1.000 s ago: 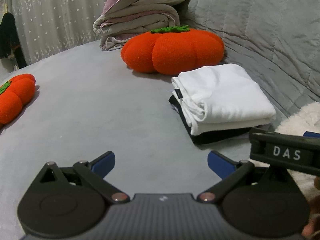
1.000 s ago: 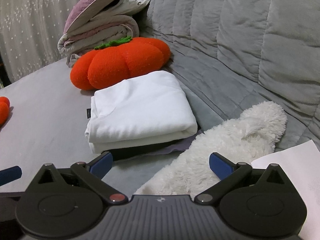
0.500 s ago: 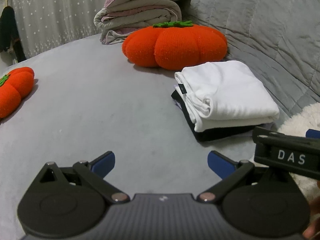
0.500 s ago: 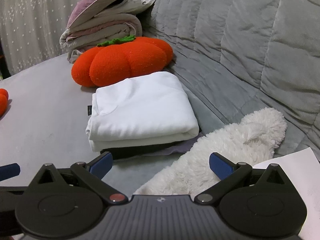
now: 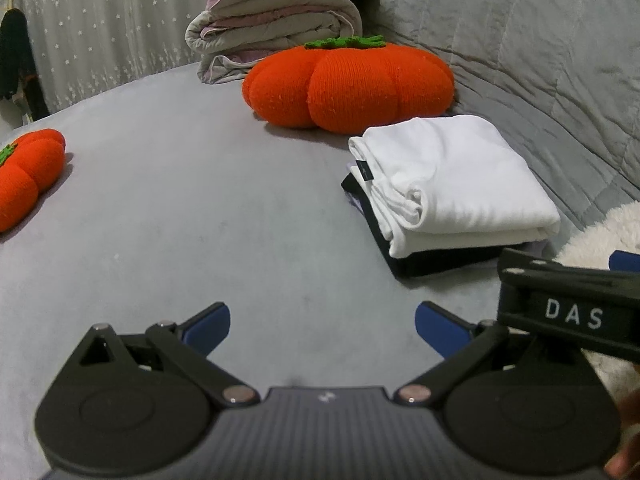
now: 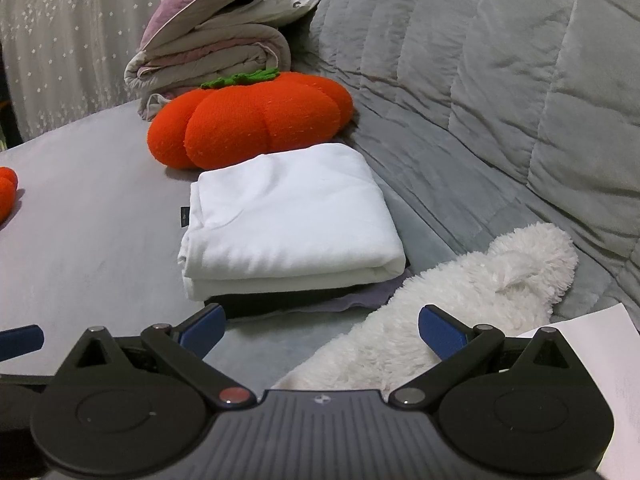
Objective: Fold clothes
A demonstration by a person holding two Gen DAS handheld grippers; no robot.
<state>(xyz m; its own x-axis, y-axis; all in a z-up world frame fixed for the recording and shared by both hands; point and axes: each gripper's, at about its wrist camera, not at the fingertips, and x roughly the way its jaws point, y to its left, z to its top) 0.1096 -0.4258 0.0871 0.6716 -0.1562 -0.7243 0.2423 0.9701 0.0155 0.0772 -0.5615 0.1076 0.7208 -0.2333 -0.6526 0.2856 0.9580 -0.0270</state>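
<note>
White fleece, a fluffy garment [image 6: 460, 300], lies on the grey bed [image 5: 200, 220] straight ahead of the right gripper [image 6: 320, 332], its long axis running from between the blue fingers up and away to the right; the left gripper [image 5: 322, 328] faces bare bedding with the fleece only at its far right edge, so the right hand looks the nearer for a next pick-up. Both grippers stand wide apart and hold nothing. The folded white top [image 6: 288, 216] already rests on a dark folded garment [image 5: 432, 266] near the orange pumpkin cushion [image 6: 248, 116]; legible writing is "DAS" on the right gripper's side, and the top's small dark tag [image 5: 364, 168] is unreadable.
</note>
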